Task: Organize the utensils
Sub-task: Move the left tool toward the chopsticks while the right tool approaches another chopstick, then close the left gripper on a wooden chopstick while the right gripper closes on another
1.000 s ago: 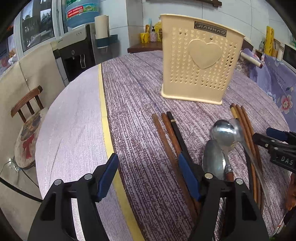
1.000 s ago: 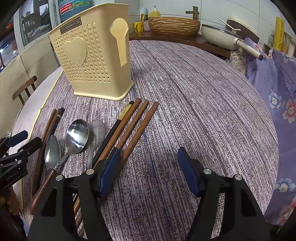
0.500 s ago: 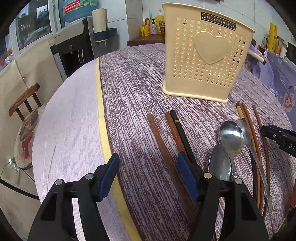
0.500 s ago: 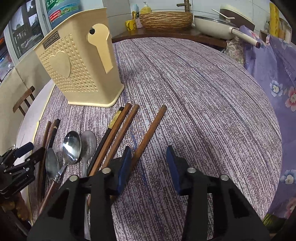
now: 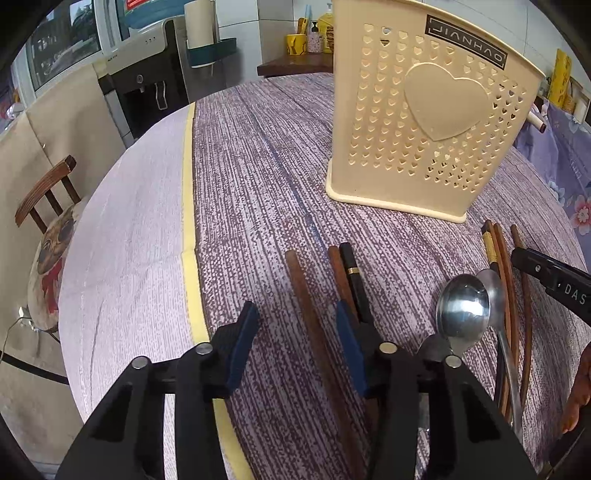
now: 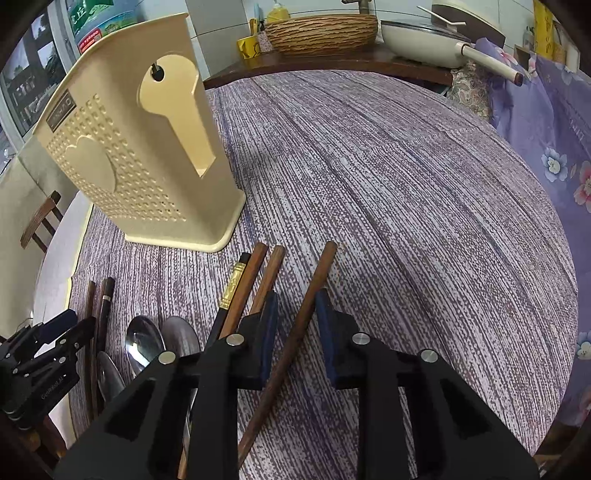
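A cream perforated utensil holder (image 5: 432,122) (image 6: 129,158) stands upright on the purple tablecloth. In front of it lie wooden chopsticks and metal spoons (image 5: 463,314) (image 6: 144,343). My left gripper (image 5: 297,332) is closing its jaws around one brown chopstick (image 5: 303,291) that lies apart from a brown and black pair (image 5: 347,273); the pads stand clear of it. My right gripper (image 6: 297,319) is closing around another brown chopstick (image 6: 314,288), set off to the right of several others (image 6: 251,284). A small gap still shows at each pad.
The round table's edge (image 5: 122,236) curves close on the left, with a wooden chair (image 5: 44,192) beyond it. A water dispenser (image 5: 147,74) stands at the back. A woven basket (image 6: 321,31) and a white pan (image 6: 432,40) sit on a side shelf. Floral cloth (image 6: 554,147) lies on the right.
Both grippers' jaws have narrowed. Each has shifted over a single chopstick, and those two chopsticks now lie apart from their groups. The holder looms larger in both views.
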Tool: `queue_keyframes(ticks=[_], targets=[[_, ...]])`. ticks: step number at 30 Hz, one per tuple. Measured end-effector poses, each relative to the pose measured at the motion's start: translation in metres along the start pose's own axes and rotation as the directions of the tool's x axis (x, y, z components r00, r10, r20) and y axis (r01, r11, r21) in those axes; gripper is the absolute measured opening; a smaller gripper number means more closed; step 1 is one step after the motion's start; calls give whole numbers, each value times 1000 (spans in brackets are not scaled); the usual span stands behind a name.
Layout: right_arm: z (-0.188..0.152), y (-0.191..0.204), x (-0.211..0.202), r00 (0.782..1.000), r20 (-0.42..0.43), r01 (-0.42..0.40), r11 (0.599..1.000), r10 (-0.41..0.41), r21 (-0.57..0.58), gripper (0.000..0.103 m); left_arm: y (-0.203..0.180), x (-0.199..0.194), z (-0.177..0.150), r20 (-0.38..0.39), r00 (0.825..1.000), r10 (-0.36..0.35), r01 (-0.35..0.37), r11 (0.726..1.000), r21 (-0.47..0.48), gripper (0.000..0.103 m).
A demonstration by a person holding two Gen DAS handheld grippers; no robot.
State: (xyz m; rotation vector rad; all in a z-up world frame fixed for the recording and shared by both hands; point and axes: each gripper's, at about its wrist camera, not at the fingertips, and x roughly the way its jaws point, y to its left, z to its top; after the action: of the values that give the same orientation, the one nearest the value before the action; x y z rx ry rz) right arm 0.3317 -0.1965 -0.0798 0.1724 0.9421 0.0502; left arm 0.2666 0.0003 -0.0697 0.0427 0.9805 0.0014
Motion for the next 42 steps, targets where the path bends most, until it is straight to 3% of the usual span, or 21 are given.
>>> queue_keyframes(ticks=[14, 17, 20, 21, 34, 42], targets=[[-10, 9, -3, 999, 38, 34, 999, -33, -24, 19, -10, 1, -2, 37, 999, 14, -14, 1000, 7, 37], [-13, 9, -4, 998, 47, 35, 999, -34, -14, 13, -13, -1, -5, 51, 999, 17, -17, 1000, 4, 30], [-12, 7, -4, 998, 50, 26, 1000, -26, -6, 12, -13, -1, -5, 61, 997, 39, -39, 999, -1, 12], [-11, 6, -3, 998, 52, 24, 1000, -23, -3, 12, -12, -1, -4, 60, 997, 39, -39, 999, -7, 10], [-3, 4, 0, 999, 51, -13, 1000, 12, 6, 9, -2, 4, 3, 57, 998, -10, 12, 999, -43, 9], [2, -6, 0, 992, 51, -122, 991, 119, 55, 8, 8, 7, 9, 60, 994, -89, 94, 992, -88, 8]])
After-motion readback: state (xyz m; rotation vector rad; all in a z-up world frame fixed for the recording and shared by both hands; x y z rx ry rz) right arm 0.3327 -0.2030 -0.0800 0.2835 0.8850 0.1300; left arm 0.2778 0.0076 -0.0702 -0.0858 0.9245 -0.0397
